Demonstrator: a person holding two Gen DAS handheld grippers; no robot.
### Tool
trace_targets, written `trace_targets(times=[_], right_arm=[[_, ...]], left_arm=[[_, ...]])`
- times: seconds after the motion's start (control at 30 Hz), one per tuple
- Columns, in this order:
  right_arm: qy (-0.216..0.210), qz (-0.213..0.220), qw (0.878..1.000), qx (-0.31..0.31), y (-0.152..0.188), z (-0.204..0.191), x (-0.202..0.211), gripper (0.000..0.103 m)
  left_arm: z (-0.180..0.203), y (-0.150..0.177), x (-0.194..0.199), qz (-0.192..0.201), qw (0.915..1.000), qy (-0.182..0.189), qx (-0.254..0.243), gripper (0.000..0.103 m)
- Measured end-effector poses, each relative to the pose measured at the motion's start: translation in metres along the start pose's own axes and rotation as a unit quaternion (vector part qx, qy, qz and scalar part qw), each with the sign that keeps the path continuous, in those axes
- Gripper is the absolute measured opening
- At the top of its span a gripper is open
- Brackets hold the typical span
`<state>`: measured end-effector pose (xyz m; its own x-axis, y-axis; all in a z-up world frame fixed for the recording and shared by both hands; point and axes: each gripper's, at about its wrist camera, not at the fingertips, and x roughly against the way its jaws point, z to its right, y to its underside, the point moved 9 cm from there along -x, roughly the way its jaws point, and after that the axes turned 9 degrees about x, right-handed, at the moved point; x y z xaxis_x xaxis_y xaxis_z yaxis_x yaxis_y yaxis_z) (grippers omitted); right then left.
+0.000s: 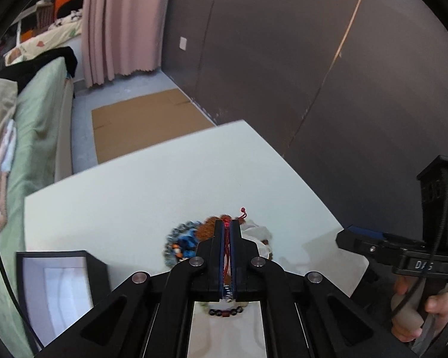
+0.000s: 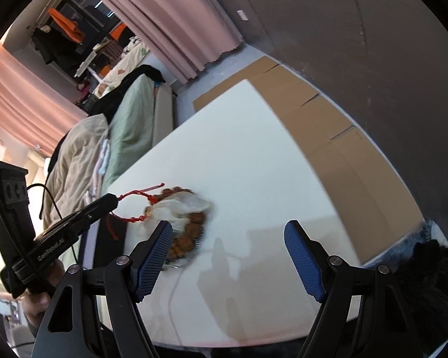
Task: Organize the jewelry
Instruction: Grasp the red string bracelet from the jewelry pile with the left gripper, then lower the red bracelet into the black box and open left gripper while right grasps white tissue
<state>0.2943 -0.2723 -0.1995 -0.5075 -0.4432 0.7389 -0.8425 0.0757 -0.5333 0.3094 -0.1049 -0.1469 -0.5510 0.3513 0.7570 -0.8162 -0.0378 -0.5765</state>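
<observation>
So the left gripper (image 1: pixel 230 223) is clamped fully shut on a red cord (image 1: pixel 227 247), which runs up between the blue pads and pokes out past the tips. In the right wrist view that cord (image 2: pixel 134 192) leads over to a bracelet of brown beads (image 2: pixel 191 232) sitting in a little heap of jewelry on the white table (image 1: pixel 134 185), tangled up with something pale and filmy, a small pouch or bit of wrapping, can't tell which. There's also a blue-grey beaded piece (image 1: pixel 179 238) in that pile, and a dark bead bracelet (image 1: pixel 225 312) lower down, right under the gripper's frame.

The right gripper (image 2: pixel 228 256) is wide open with nothing in it, hovering just beside the heap.

What I'd worry about: it's only pinching a thin cord, not the beads. Lift that and the bracelet probably swings, or the cord slides through the pads and the whole thing drops. Worse, since the pile looks tangled, pulling one strand could drag the filmy thing and the neighbours along and scatter them, maybe off the near table edge, which isn't far away.

The open box (image 1: pixel 56 292) with the pale lining at the left is my guess for where it goes. It's close, but a dangling bracelet could easily catch the rim or miss.
</observation>
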Motion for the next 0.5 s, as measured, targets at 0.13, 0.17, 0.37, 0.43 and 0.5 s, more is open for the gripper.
trace_targets(times=[0.13,0.17,0.37,0.43,0.5], right_arm=[[-0.011,-0.020,0.999,0.026,-0.007,-0.025,-0.017,0.076],[-0.012,-0.023,0.999,0.033,-0.008,-0.030,-0.019,0.076],[-0.019,-0.054,0.995,0.080,-0.019,-0.065,-0.047,0.075],[-0.012,-0.067,0.994,0.087,-0.018,-0.069,-0.058,0.072],[0.000,-0.083,0.992,0.096,-0.016,-0.069,-0.067,0.063]], left_arm=[[-0.008,-0.006,0.016,0.015,0.9998,0.000,0.014,0.002],[-0.011,-0.007,0.020,0.019,0.9997,0.000,0.016,0.002],[-0.031,-0.011,0.047,0.045,0.9984,-0.008,0.033,0.002],[-0.038,-0.013,0.056,0.054,0.9978,-0.012,0.037,0.002],[-0.046,-0.014,0.066,0.062,0.9970,-0.017,0.041,0.002]])
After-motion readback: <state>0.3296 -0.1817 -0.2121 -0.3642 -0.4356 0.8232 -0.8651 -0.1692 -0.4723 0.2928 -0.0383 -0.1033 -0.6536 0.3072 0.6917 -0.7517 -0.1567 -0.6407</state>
